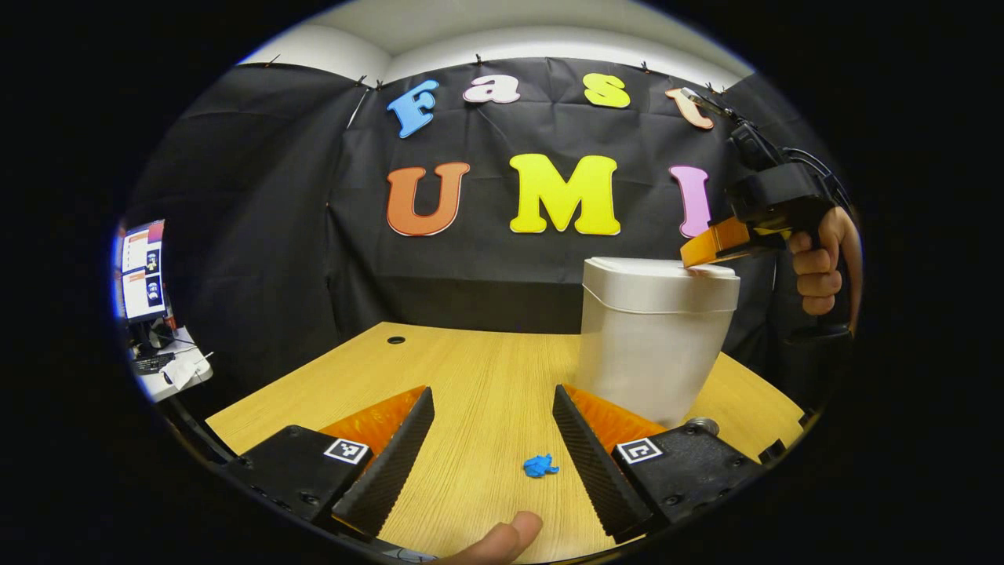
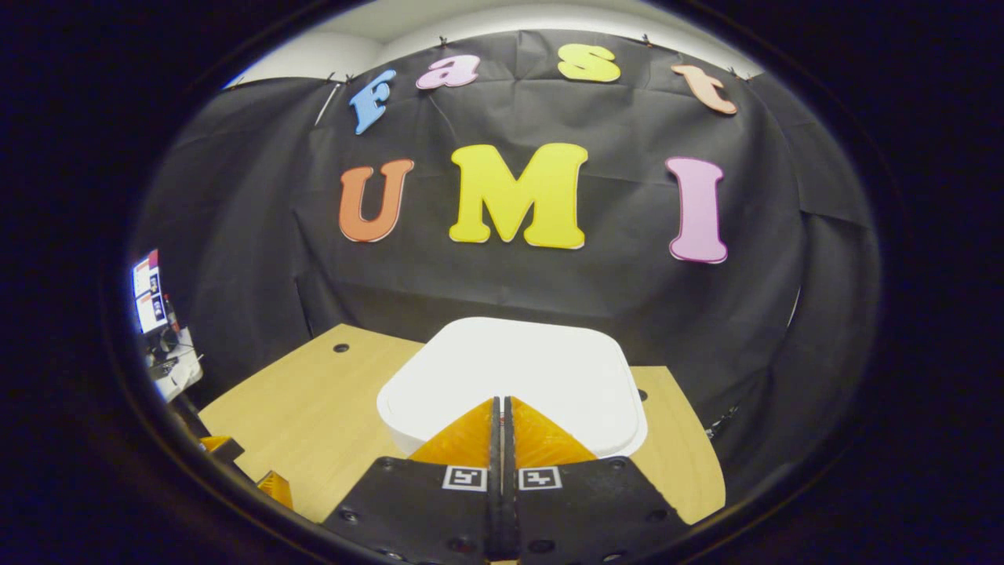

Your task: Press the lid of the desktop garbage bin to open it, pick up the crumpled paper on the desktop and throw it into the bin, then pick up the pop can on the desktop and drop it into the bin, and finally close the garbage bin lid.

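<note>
The white desktop bin (image 1: 651, 345) stands at the right of the wooden table with its lid (image 2: 510, 369) down. My right gripper (image 2: 502, 400) is shut with nothing between its fingers, and its tips rest on the near part of the lid. The left gripper view shows that gripper (image 1: 689, 259) from the side, tilted down onto the lid's top. A small blue crumpled paper (image 1: 541, 466) lies on the table between the fingers of my open left gripper (image 1: 492, 390), near the right finger. A small grey round top (image 1: 702, 426) peeks out behind that finger; I cannot tell what it is.
The wooden table (image 1: 471, 369) has a cable hole (image 1: 396, 340) at its far left. A hand (image 1: 820, 267) holds the right gripper's handle beside the bin. A thumb (image 1: 502, 537) shows at the bottom. A side desk with a monitor (image 1: 145, 271) stands at the left.
</note>
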A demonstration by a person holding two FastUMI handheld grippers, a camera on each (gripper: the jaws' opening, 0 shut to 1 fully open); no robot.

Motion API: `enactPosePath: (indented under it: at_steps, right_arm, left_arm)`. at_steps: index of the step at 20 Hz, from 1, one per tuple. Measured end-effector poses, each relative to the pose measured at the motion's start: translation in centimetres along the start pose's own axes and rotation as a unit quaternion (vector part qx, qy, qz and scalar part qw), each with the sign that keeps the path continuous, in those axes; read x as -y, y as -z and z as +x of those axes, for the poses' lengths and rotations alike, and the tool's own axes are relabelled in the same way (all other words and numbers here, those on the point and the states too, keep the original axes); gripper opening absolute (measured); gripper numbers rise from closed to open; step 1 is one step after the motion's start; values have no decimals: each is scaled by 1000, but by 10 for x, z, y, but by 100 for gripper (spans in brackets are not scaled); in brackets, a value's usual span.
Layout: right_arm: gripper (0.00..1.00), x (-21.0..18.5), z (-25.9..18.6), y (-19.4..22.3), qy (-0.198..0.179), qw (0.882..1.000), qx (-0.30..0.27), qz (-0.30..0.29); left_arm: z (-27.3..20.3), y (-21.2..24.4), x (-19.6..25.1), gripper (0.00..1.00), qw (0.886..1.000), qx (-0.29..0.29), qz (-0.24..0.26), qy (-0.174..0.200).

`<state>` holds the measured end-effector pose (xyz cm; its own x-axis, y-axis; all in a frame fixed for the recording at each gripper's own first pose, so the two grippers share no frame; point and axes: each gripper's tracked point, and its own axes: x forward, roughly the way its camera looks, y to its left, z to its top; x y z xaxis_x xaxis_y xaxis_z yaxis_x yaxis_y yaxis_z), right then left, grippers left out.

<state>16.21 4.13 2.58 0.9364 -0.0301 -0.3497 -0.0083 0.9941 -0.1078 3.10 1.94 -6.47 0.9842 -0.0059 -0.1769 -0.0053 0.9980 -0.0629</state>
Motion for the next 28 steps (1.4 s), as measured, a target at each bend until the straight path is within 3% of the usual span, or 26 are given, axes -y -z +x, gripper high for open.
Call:
enactPosePath:
  at_steps: [4, 12, 16, 21, 28]
  right_arm:
    - [1, 1, -1, 5, 1, 1000, -9, -24]
    - [1, 2, -3, 11, 0, 1000, -22, 5]
    - [0, 4, -26, -4, 28, 999, 29, -22]
    - [0, -5, -51, 8, -3, 999, 52, 16]
    - [0, -7, -81, 32, -4, 996, 89, -28]
  left_arm:
    - [0, -2, 0, 99, 1000, 6, 0, 2]
    - [-2, -4, 1, 98, 1000, 8, 1, 5]
    - [-3, -7, -1, 98, 1000, 15, 8, 5]
    - [1, -1, -5, 98, 1000, 7, 7, 2]
    - [7, 9, 0, 99, 1000, -6, 17, 2]
